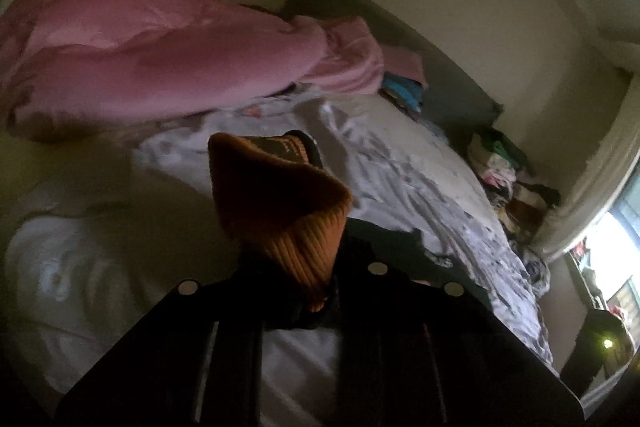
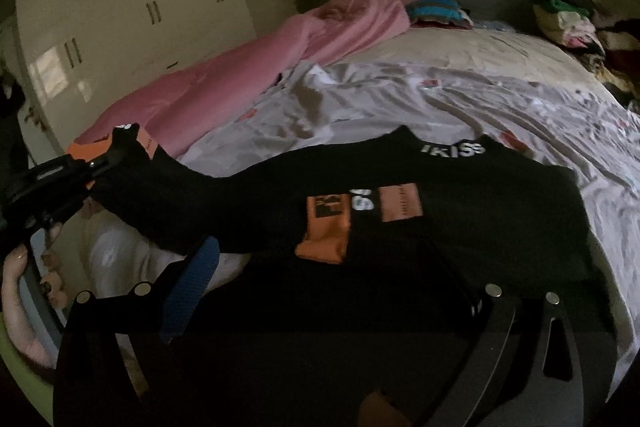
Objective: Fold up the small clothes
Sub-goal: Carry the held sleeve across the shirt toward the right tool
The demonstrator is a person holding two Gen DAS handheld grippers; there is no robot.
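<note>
A: The bed (image 2: 460, 75) is wide, with a pink blanket (image 2: 248, 67) along its far side. What lies on it?

B: A black top (image 2: 440, 195) with orange patches, spread on the pale sheet (image 2: 520, 115); its near hem is lost in shadow.

A: And the sleeve?

B: The left gripper (image 2: 120, 147) is clenched on the orange cuff (image 1: 280, 211), lifting it off the bed.

A: The right gripper (image 2: 332, 307)?

B: One blue finger (image 2: 192, 291) shows, the other is too dark; its fingers stand apart over the hem, grasping nothing.
</note>
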